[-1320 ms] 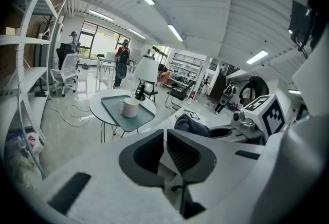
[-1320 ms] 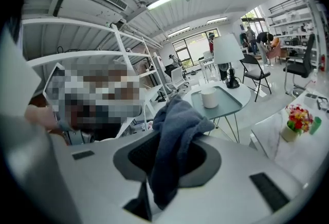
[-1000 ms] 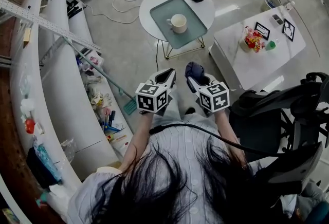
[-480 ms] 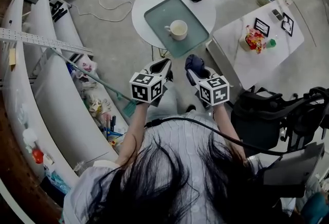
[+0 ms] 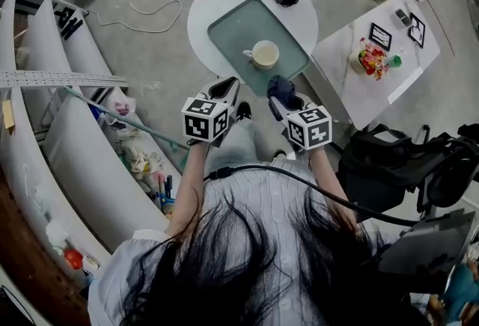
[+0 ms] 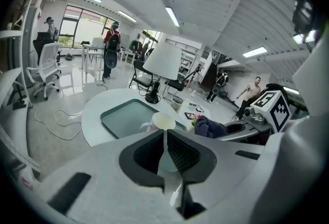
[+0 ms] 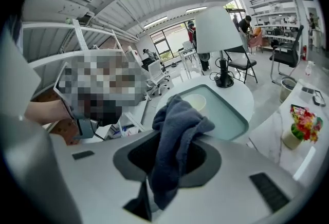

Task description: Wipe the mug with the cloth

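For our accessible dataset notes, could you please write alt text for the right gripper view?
The right gripper is shut on a dark blue cloth that bunches up above its jaws. Beyond it, a cream mug stands on a green tray on a round white table, near a white lamp.

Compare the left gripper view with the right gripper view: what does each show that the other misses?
Only the left gripper view shows the left gripper, jaws shut together on nothing, and the right gripper from the side with its marker cube. Only the right gripper view shows how the cloth is gripped: pinched between the right jaws, draped over them. Both show the mug on the green tray on the round table, near the lamp.
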{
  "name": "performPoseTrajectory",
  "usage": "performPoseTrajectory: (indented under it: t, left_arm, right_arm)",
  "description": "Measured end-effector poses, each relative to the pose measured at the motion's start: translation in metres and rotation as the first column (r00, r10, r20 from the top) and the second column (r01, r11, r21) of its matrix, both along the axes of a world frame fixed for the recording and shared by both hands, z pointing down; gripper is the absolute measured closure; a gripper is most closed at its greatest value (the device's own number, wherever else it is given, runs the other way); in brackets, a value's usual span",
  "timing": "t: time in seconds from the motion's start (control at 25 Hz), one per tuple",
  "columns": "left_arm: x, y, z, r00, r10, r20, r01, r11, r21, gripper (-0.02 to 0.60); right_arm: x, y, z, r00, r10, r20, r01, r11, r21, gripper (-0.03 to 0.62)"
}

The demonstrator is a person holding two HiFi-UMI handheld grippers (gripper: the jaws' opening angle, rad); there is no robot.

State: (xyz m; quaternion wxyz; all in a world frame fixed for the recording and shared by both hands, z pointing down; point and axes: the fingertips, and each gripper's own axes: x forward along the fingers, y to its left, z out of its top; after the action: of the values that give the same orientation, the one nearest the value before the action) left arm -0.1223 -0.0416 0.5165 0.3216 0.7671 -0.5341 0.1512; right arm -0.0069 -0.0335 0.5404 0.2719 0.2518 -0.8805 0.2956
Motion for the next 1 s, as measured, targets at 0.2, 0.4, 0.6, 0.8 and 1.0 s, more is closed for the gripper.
performPoseTrajectory:
  t: [0.2,0.4,0.6,0.8,1.0]
  left_arm:
    - [-0.017,-0.020,0.010,0.985,0.126,0.120,-0.126,0.992,-0.007,0.548]
    - [-0.018,-0.040,0.017,0.964,0.239,0.119,-0.240,0.971,-0.011,0.548]
    - [-0.021,-0.060,0.040,0.876,0.414,0.246,-0.418,0.908,-0.038,0.547]
    - [-0.017,-0.077,0.062,0.769,0.571,0.287,-0.573,0.815,-0.085,0.546]
    - [-0.009,-0.089,0.082,0.679,0.677,0.283,-0.673,0.728,-0.128,0.546]
  right_arm:
    - [-0.012,-0.012,0.007,0.999,0.030,-0.021,-0.030,0.999,-0.022,0.500]
    - [-0.027,-0.020,0.015,0.998,0.057,-0.030,-0.058,0.997,-0.049,0.500]
    - [-0.040,-0.023,0.018,0.996,0.079,-0.030,-0.080,0.995,-0.062,0.500]
    - [-0.048,-0.020,0.019,0.995,0.096,-0.036,-0.097,0.994,-0.049,0.500]
    - [-0.054,-0.015,0.022,0.997,0.067,-0.049,-0.069,0.997,-0.037,0.500]
